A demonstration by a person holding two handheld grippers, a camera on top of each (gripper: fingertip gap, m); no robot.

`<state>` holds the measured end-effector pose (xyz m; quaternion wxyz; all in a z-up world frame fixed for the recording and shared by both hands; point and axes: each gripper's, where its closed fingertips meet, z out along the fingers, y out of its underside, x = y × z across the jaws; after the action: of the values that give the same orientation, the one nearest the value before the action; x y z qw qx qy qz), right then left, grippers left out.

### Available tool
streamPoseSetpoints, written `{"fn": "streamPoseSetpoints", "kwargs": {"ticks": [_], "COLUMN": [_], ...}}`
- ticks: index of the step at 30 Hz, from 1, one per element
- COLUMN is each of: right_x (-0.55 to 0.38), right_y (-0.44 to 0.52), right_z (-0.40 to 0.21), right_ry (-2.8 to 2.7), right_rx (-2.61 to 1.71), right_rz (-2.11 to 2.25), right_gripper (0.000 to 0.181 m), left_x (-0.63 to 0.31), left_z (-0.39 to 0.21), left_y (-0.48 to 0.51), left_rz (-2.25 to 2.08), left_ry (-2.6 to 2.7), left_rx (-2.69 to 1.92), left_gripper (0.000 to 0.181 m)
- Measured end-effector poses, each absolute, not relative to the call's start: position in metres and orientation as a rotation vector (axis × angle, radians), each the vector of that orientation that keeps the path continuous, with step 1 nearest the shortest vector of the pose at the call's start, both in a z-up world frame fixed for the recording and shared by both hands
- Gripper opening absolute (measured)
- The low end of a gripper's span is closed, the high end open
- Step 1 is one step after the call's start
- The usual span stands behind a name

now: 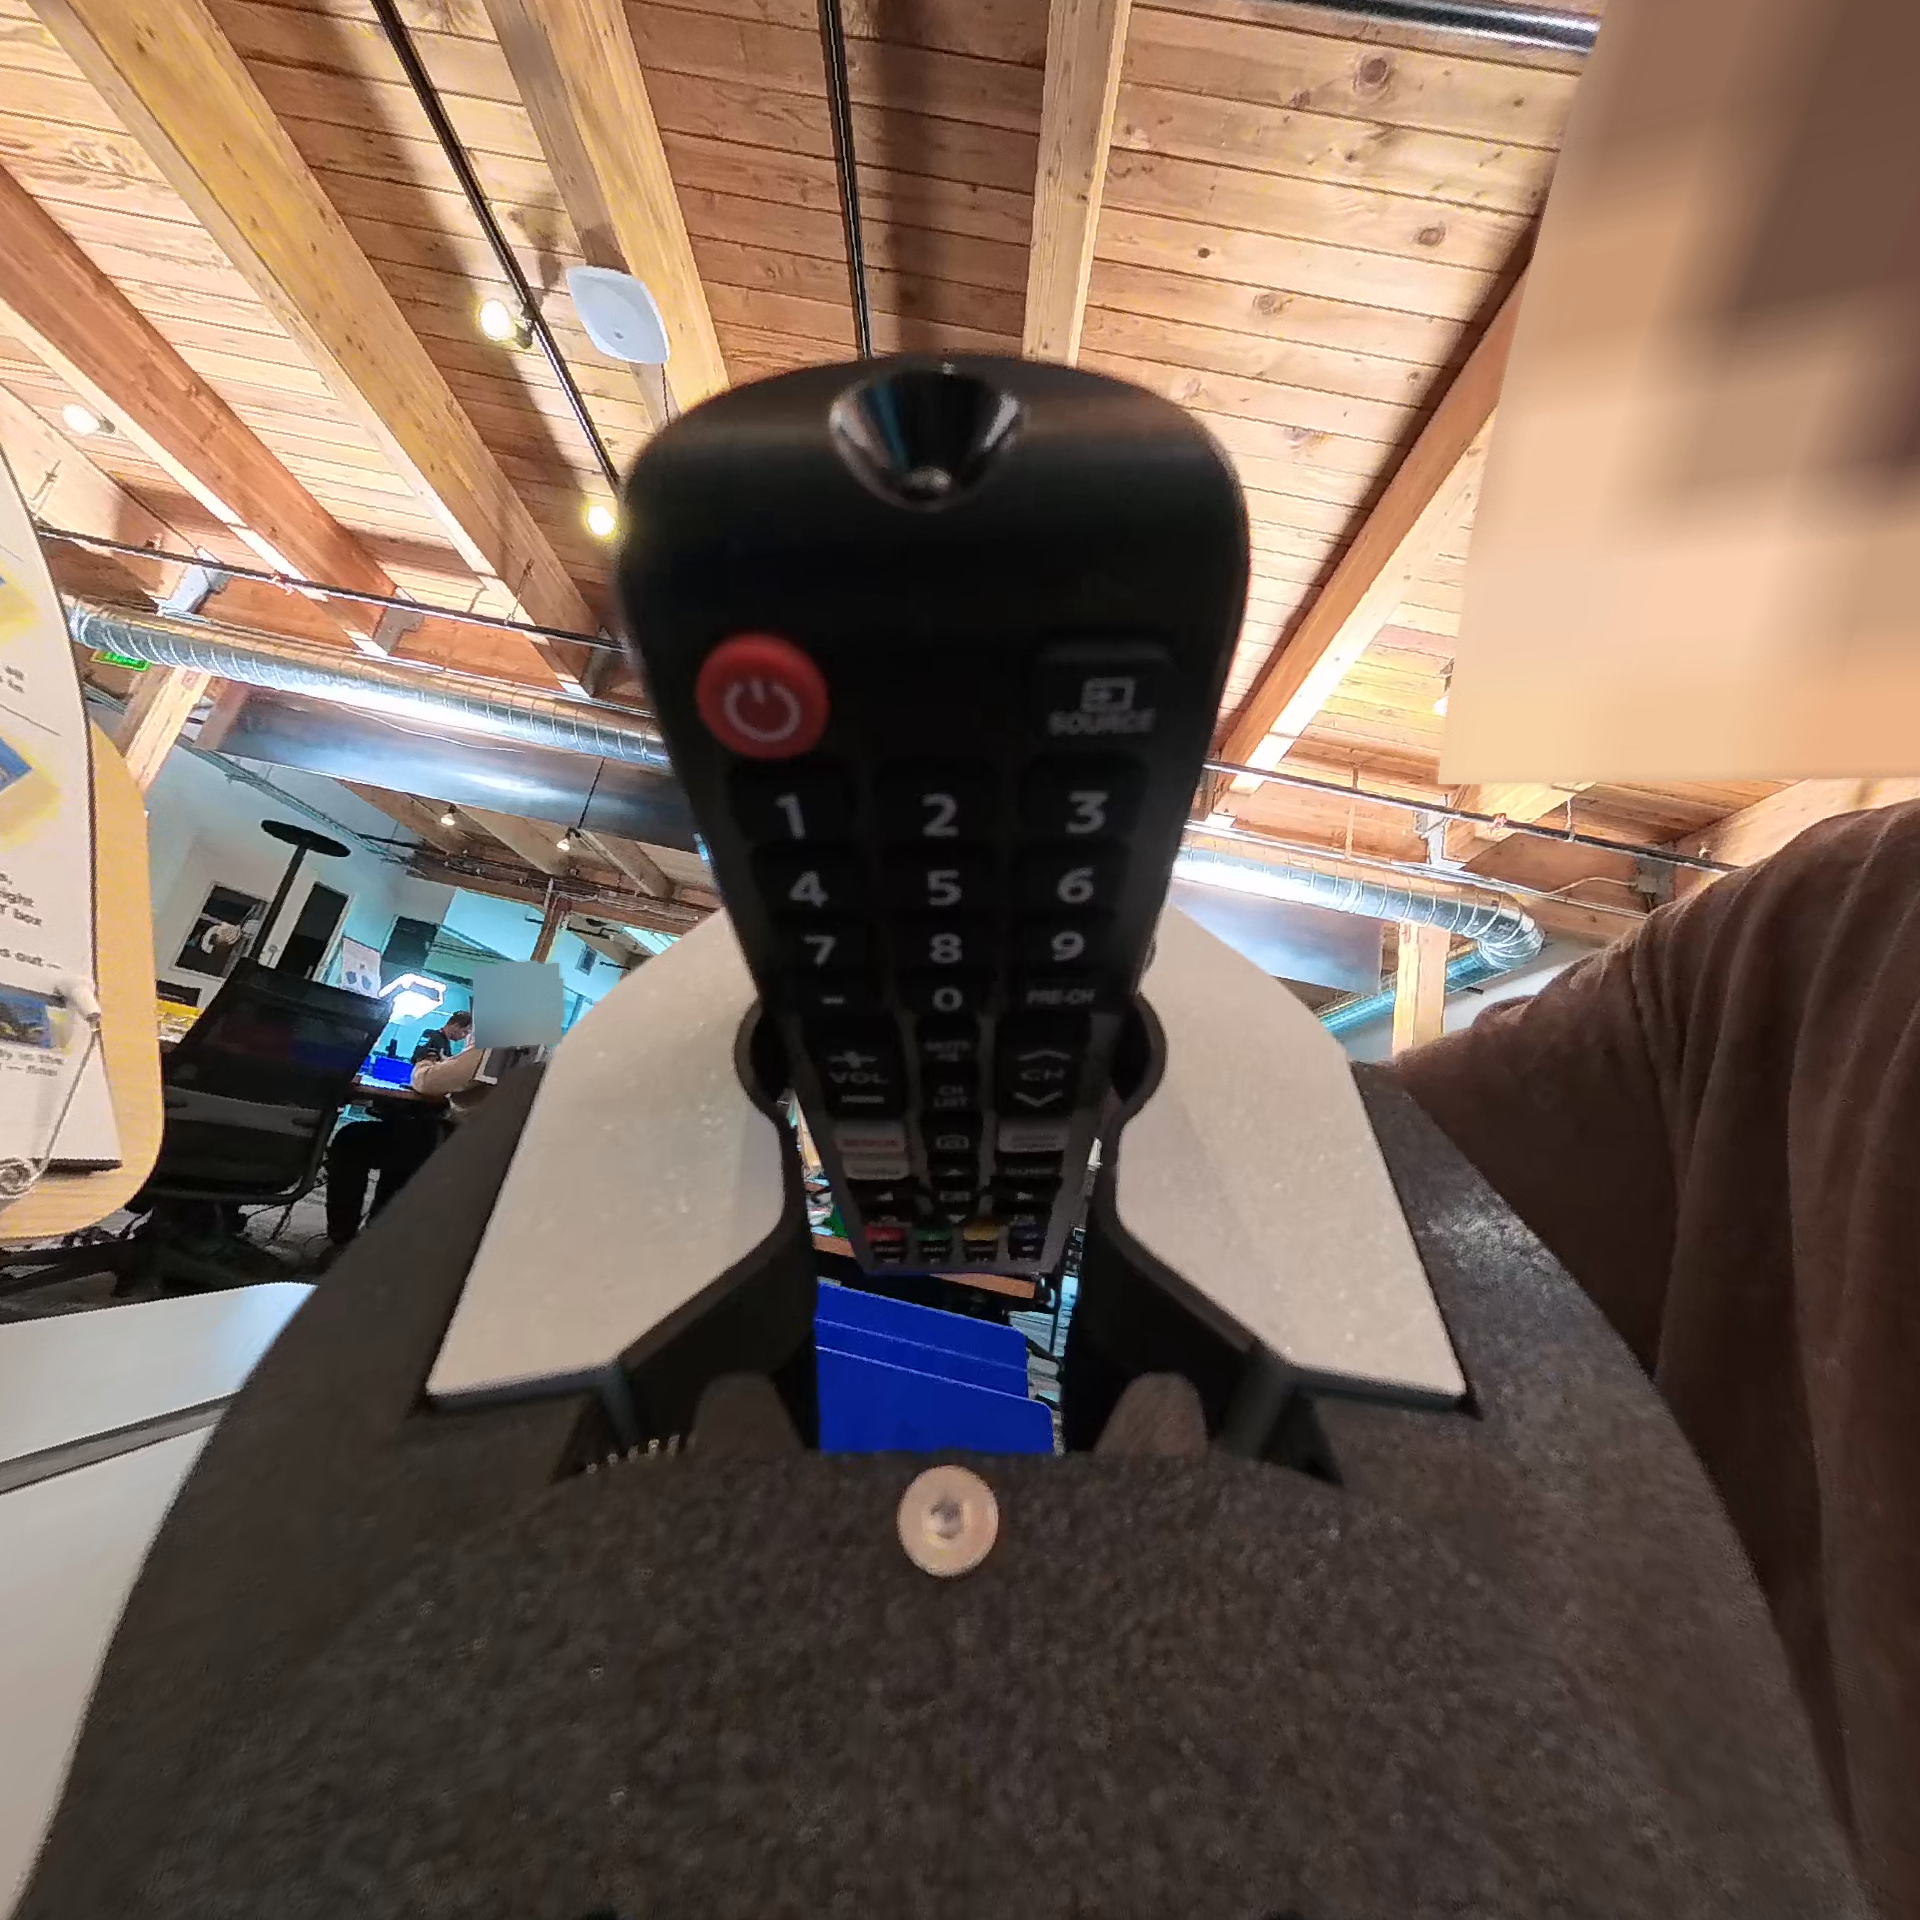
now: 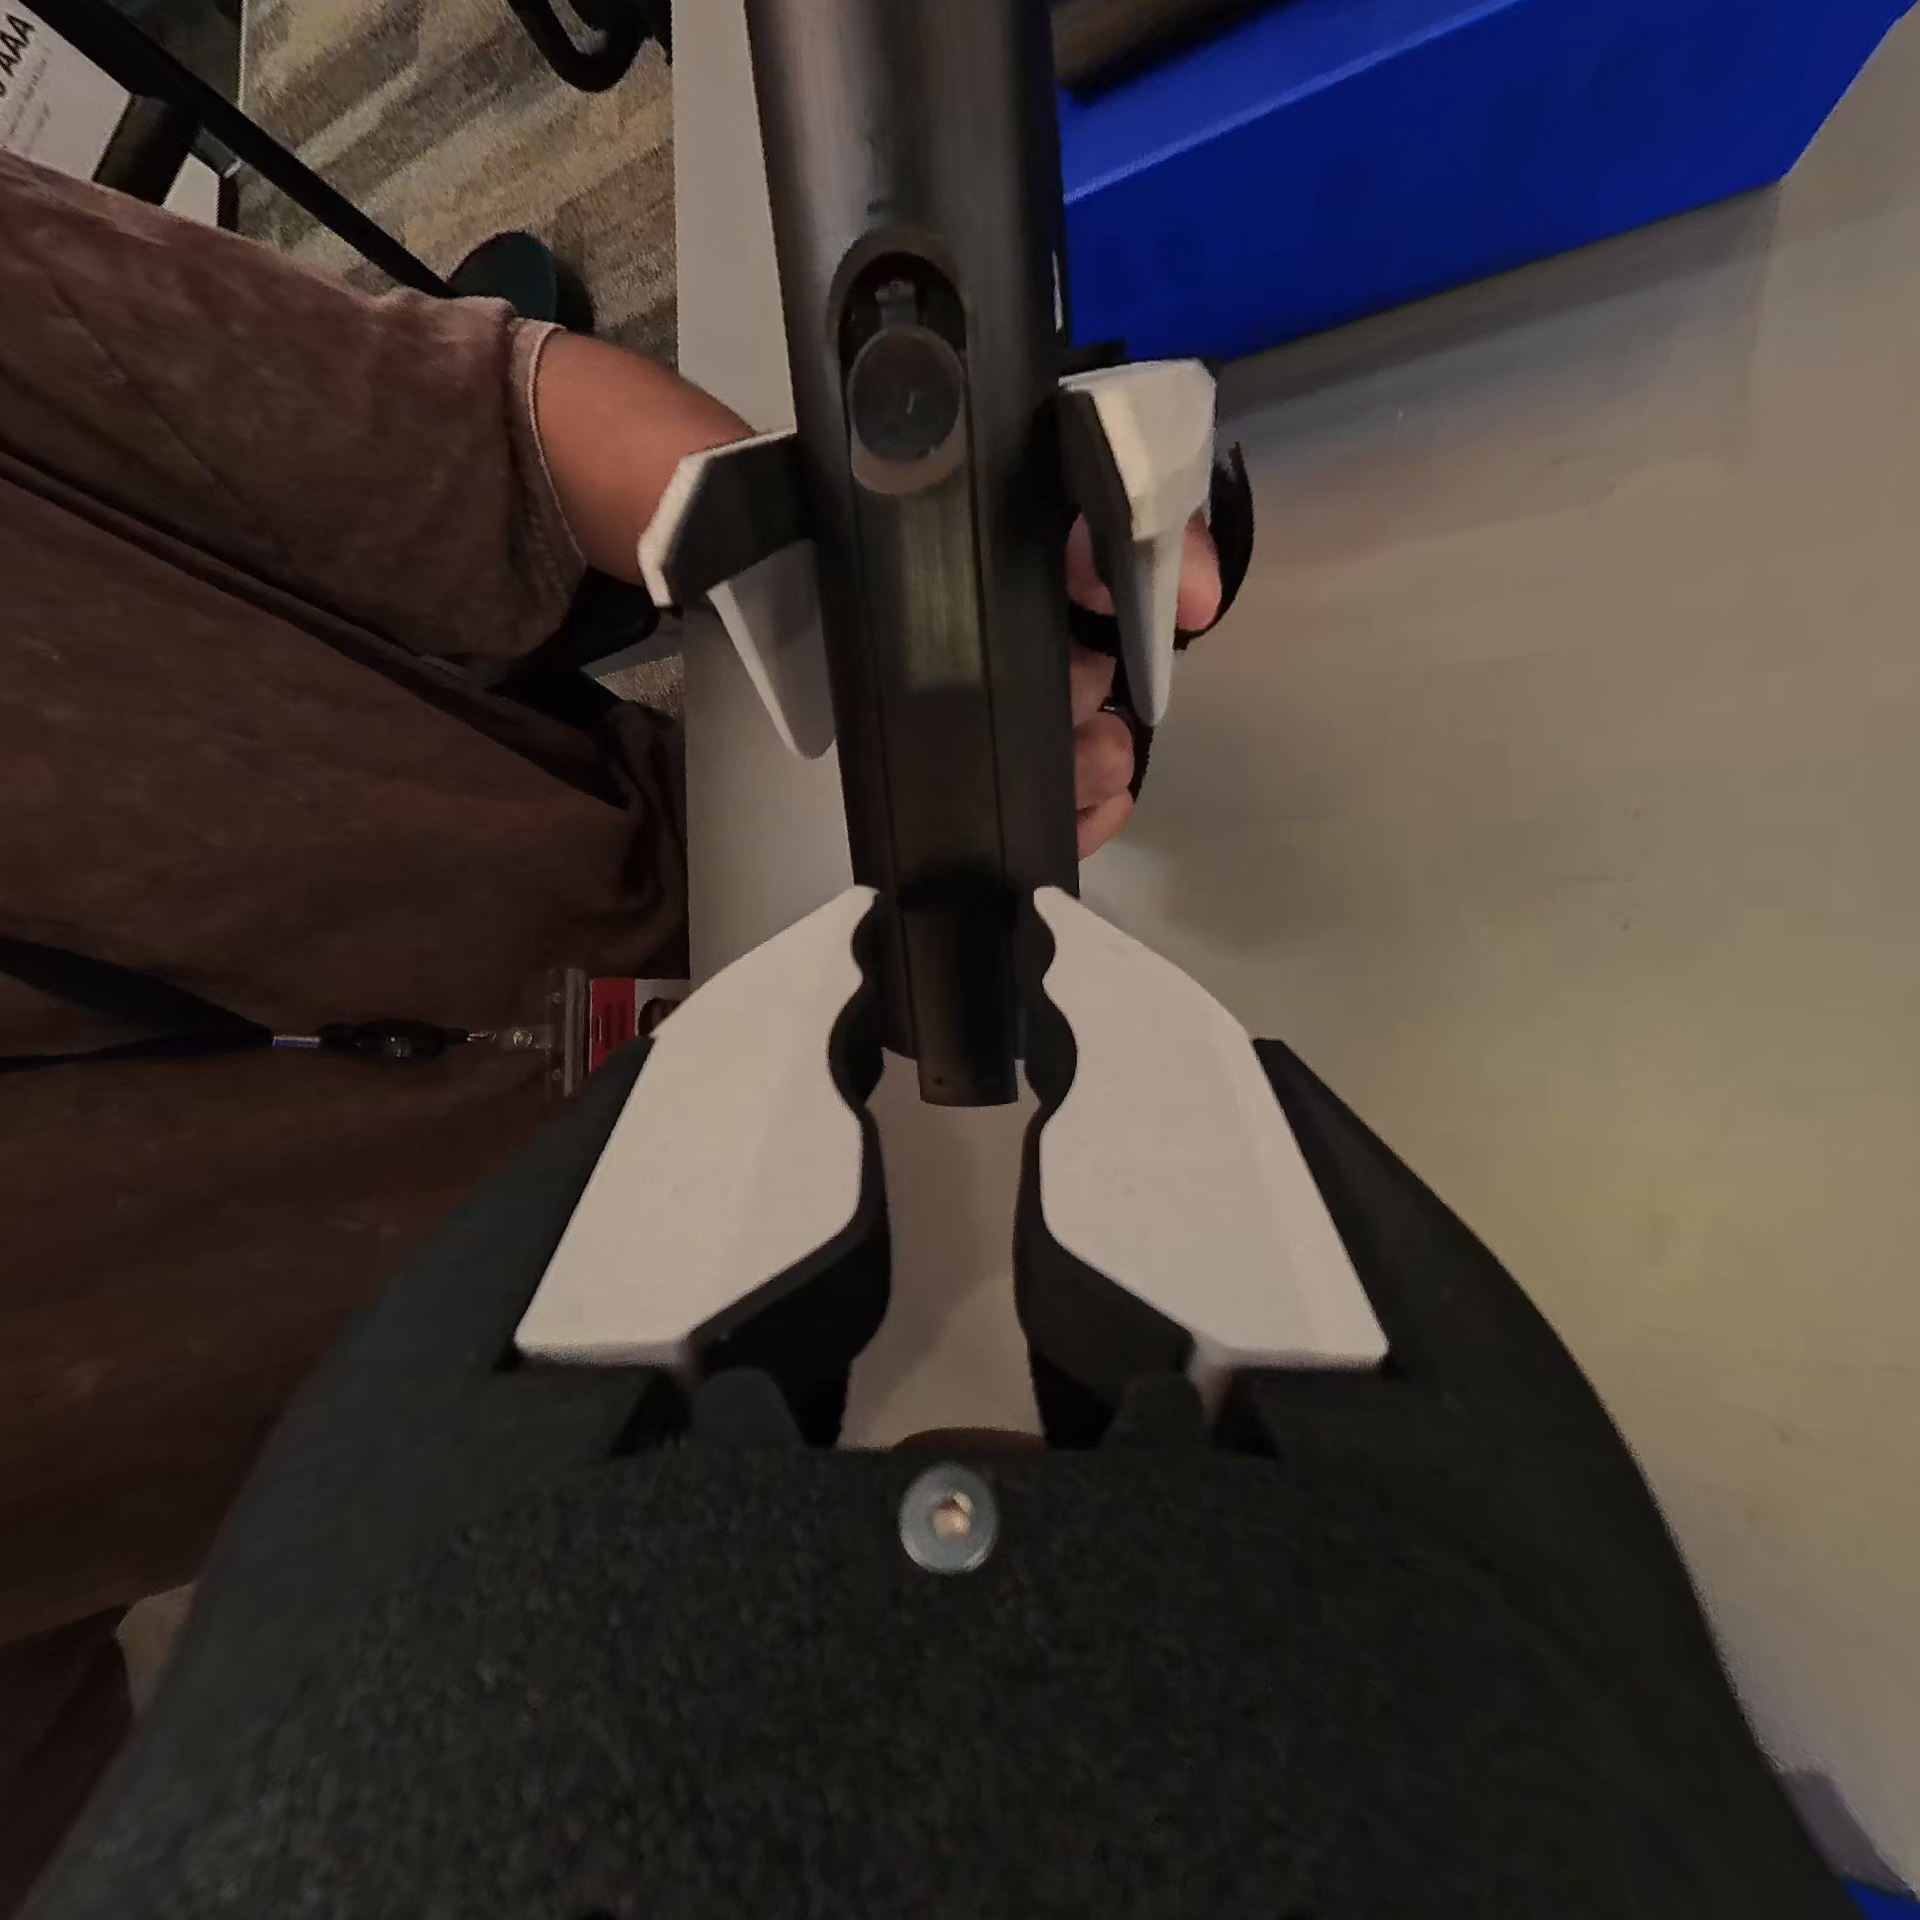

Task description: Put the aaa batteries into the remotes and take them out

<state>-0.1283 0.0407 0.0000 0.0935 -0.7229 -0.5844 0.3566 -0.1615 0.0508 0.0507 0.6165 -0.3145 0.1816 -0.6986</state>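
- The black remote (image 1: 940, 821) is the landmark: it is held up in the air, well above the pale tabletop (image 2: 1507, 831), with its button face toward the left wrist camera and its rounded emitter end pointing up at the wooden ceiling (image 1: 1195, 208).
- The left tool (image 1: 951, 1049) is clamped on the remote's lower part, one white finger (image 1: 665, 1143) pressed against each long side, just below the number keys.
- In the right wrist view the remote (image 2: 935, 644) shows its back, and the same left tool (image 2: 935, 540) is seen from the far side, its white fingers bracketing the body at about mid-length.
- A hand (image 2: 1122, 665) wraps the black handle of the left tool, just to the right of the remote; a brown sleeve (image 2: 260, 468) runs off to its left.
- On the remote's back an oval recess holds a round grey part; I cannot tell what it is. No AAA battery can be made out for certain in either view.
- The right tool (image 2: 951, 997) sits at the remote's near end, its white fingers (image 2: 748, 1122) closed narrowly around a dark, narrow strip that sticks out from that end. Whether this is the battery cover, I cannot tell.
- A blue bin (image 2: 1403, 125) lies on the tabletop beyond the remote, to its upper right.
- Below the remote in the left wrist view, blue bins (image 1: 914, 1382) show through the gap between the tool's fingers.
- Far behind the remote to the left, a person (image 1: 436, 1070) sits at a desk.
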Motion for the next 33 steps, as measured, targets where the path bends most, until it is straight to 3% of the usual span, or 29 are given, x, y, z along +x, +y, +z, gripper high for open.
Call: {"fn": "streamPoseSetpoints", "kwargs": {"ticks": [8,12,13,18,33], "right_x": [-0.120,-0.101,-0.098,-0.094,-0.099], "right_y": [0.052,0.054,0.051,0.037,0.037], "right_z": [0.036,0.039,0.040,0.014,0.024], "right_ry": [-1.397,-1.091,-0.977,-0.595,-0.600], "right_rx": [-1.991,-1.696,-1.626,-1.411,-1.303], "right_rz": [1.183,1.096,1.137,1.418,1.480], "right_gripper": [0.028,0.013,0.000,0.000,0.000], "left_x": [-0.172,-0.180,-0.181,-0.182,-0.163], "left_z": [0.059,0.062,0.062,0.058,0.055], "left_y": [0.050,0.051,0.051,0.055,0.044], "left_rz": [-1.617,-1.610,-1.606,-1.616,-1.634], "left_ry": [0.398,0.393,0.393,0.389,0.448], "left_rx": [-0.687,-0.679,-0.682,-0.711,-0.725], "left_gripper": [0.061,0.061,0.061,0.061,0.061]}}
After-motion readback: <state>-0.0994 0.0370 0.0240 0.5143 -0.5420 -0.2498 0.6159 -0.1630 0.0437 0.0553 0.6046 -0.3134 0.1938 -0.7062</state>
